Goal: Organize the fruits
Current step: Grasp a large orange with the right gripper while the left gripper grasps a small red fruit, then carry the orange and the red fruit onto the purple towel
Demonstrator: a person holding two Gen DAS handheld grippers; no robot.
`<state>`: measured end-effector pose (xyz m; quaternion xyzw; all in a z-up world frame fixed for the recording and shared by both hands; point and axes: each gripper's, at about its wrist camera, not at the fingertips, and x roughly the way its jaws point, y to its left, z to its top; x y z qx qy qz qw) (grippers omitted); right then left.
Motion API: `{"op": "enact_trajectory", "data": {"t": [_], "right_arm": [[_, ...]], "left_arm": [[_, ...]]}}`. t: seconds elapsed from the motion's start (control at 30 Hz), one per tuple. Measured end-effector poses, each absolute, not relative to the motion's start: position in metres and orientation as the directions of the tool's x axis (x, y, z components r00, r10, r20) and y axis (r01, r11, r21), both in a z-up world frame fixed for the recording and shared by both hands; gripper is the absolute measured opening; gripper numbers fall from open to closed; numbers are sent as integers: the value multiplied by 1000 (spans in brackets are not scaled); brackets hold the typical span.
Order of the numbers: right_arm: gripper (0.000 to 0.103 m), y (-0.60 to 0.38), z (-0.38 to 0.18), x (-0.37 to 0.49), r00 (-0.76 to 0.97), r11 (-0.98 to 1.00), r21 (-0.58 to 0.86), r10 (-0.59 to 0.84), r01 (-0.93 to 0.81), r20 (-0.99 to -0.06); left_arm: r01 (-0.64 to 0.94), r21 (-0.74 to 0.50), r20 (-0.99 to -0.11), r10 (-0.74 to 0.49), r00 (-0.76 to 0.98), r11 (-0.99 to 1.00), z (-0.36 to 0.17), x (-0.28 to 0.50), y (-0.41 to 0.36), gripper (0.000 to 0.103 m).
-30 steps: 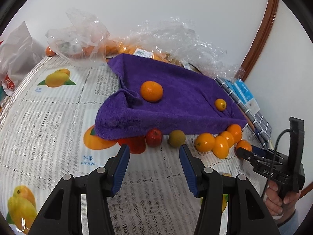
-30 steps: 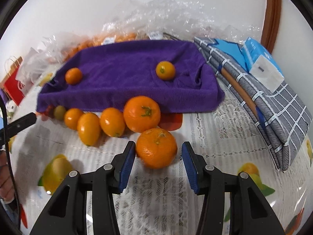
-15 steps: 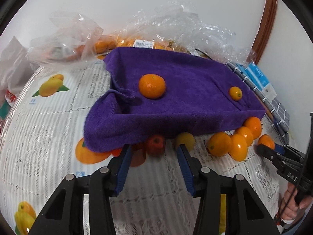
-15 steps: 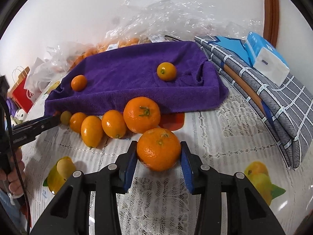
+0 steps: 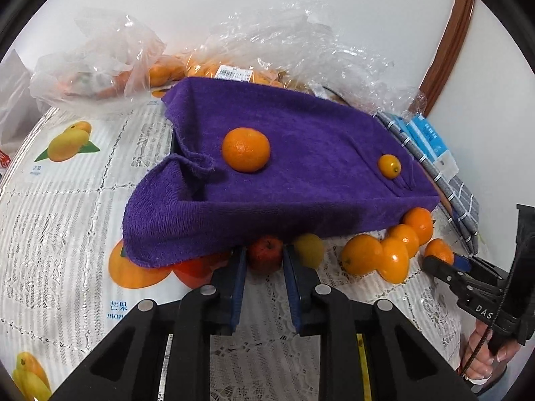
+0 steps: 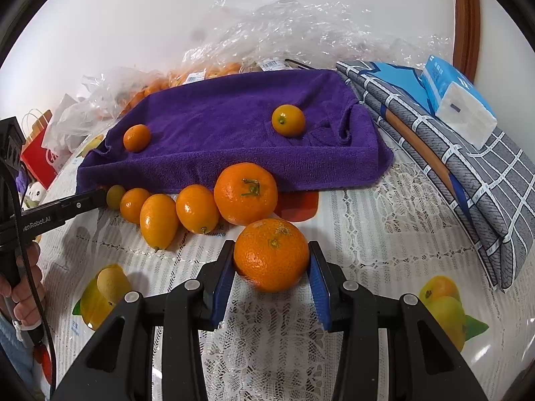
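Observation:
A purple towel (image 5: pixel 301 153) lies on the table with a mandarin (image 5: pixel 245 149) and a small kumquat (image 5: pixel 389 166) on it. Along its front edge lie a small red fruit (image 5: pixel 265 254), a yellow-green fruit (image 5: pixel 309 250) and several orange fruits (image 6: pixel 197 208). My left gripper (image 5: pixel 264 257) is closed around the small red fruit, blue pads touching its sides. My right gripper (image 6: pixel 271 260) is shut on a big mandarin (image 6: pixel 271 259) on the tablecloth. The towel also shows in the right wrist view (image 6: pixel 234 127).
Clear plastic bags (image 5: pixel 100 63) with more oranges lie behind the towel. A folded grey checked cloth (image 6: pixel 468 167) with a blue tissue pack (image 6: pixel 458 100) lies at the right. A red paper bag (image 6: pixel 36 157) stands at the far left. The lace tablecloth (image 6: pixel 384 250) covers the table.
My left gripper moved forward and narrowed onto the small red fruit. My right gripper closed on the big mandarin.

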<state>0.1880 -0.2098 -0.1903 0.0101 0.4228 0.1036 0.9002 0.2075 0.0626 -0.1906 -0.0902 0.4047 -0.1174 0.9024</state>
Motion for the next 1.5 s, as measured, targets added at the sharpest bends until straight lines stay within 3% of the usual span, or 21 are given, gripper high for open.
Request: {"op": "enact_trajectory", "data": {"t": [0.3,0.43,0.9,1.5], "right_arm": [[42,-213,-186,184,638,976,123,211,-181,-740],[42,-211,-180,180,652,984,57,156,-171,-742],[42,-222,-102,217,745,985,53,157,-162,-648],[42,-229,-160,280,670,981,119,190,-151,-718]], "left_arm": [[185,-296,-641,-339,689,937,-169,191,64,22],[195,-303,-614,-348,708,933,-155,184,67,22],[200,-305,-535,-342,773,931,-99,215,65,22],[187,-256,-639,-311,703,948,-163,267,29,22]]}}
